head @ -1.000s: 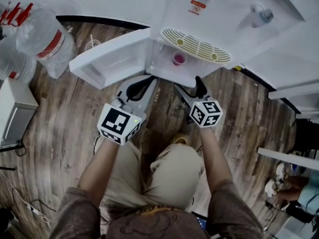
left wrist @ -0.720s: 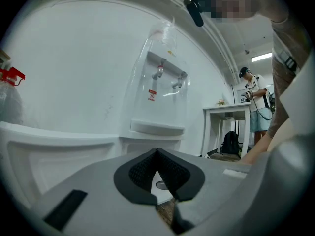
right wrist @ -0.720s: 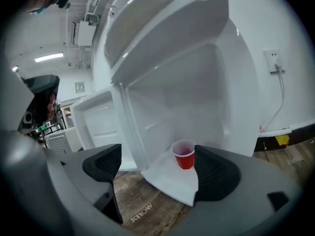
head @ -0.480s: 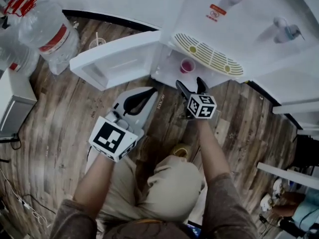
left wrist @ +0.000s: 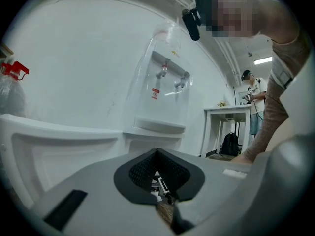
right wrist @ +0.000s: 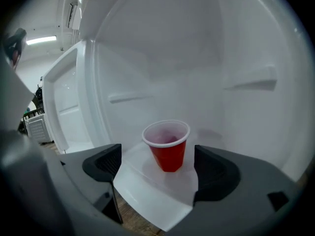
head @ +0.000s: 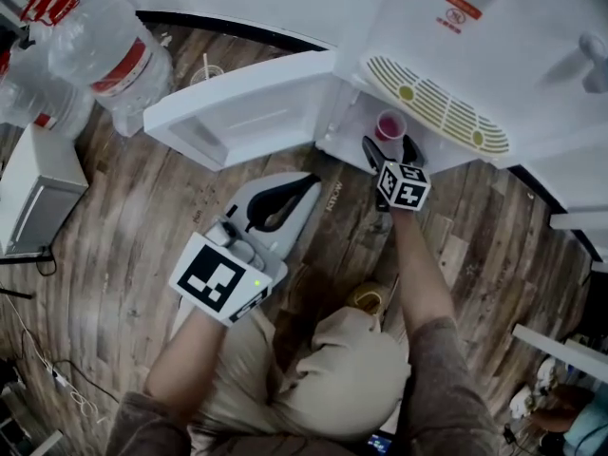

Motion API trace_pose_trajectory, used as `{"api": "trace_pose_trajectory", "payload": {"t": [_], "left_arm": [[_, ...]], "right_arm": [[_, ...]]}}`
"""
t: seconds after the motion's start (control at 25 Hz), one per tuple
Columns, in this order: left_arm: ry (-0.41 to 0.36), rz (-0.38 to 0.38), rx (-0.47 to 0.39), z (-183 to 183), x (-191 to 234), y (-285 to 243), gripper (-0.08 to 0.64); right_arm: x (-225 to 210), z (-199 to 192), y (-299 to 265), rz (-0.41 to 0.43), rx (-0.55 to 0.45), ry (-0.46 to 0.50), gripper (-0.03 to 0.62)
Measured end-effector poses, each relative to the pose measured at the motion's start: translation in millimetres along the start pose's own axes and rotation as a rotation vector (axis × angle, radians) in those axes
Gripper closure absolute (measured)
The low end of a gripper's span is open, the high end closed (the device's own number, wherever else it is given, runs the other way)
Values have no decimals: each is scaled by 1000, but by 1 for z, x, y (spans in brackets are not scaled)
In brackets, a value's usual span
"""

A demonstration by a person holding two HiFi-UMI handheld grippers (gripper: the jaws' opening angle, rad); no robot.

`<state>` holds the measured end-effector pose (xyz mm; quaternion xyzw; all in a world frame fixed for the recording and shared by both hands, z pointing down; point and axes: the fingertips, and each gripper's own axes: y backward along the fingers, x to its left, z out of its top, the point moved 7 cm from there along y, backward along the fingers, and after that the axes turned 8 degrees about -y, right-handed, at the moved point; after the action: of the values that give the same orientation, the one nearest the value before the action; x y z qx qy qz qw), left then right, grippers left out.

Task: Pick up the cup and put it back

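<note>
Cup (right wrist: pixel 167 149), red plastic, stands upright on the cabinet floor (right wrist: pixel 147 181) of the water dispenser, mid-frame, straight ahead of my right gripper (head: pixel 389 148) and centred between its wide-open jaws, untouched. My left gripper (head: pixel 306 183), lower left, is closed, empty and farther off.

The right gripper (head: pixel 389 150) is stretched forward on a nearly straight right arm (head: pixel 418 278), its jaws wide apart and side by side. The left gripper (head: pixel 302 183) hangs back nearer the body on a bent left arm (head: pixel 185 354), jaws pressed together, pointing the same way.
</note>
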<state>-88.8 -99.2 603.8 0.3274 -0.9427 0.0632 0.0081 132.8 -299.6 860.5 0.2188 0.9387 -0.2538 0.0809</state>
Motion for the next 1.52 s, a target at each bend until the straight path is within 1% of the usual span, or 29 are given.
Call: {"api": "trace_pose_trajectory", "payload": {"t": [0.08,0.24,0.36,0.44,0.56,0.72,0.88,1.0,1.12,1.16,1.36,1.52], "left_arm": [[2,8,7,-1,3,3,557],[14,26,-11,-1,10,6,557],[27,25,-6,-3,11,7,558],[33,25,-3,-4,13,6,558],[37,28,2,-6,15,4,558],[38,12,5,-8,13,-1,557],[46,-9,15,-13,12,-8,557],[51,-16,28,-18,13,-12,557],[61,-11,59,-23,16,-16,557],[52,-15,66,-25,16,-18,557],[12,-73,90,-34,8,-35,558],[25,-105,97,-41,4,-48,558]], "right_arm": [[-3,0,-9,-13,2,9,143],[-7,1,-24,-29,7,22,158],[-10,0,-29,-38,15,16,179],[-10,-1,-31,-52,26,28,210],[-8,-1,-31,-63,18,36,218],[-10,3,-30,-71,-11,48,228],[-11,6,-28,-85,-15,73,293],[-11,8,-24,-93,-20,60,302],[-6,11,-18,-72,-22,51,302],[-4,13,-16,-62,-23,59,302],[5,18,2,-20,-17,88,304],[11,24,23,12,-27,69,305]]}}
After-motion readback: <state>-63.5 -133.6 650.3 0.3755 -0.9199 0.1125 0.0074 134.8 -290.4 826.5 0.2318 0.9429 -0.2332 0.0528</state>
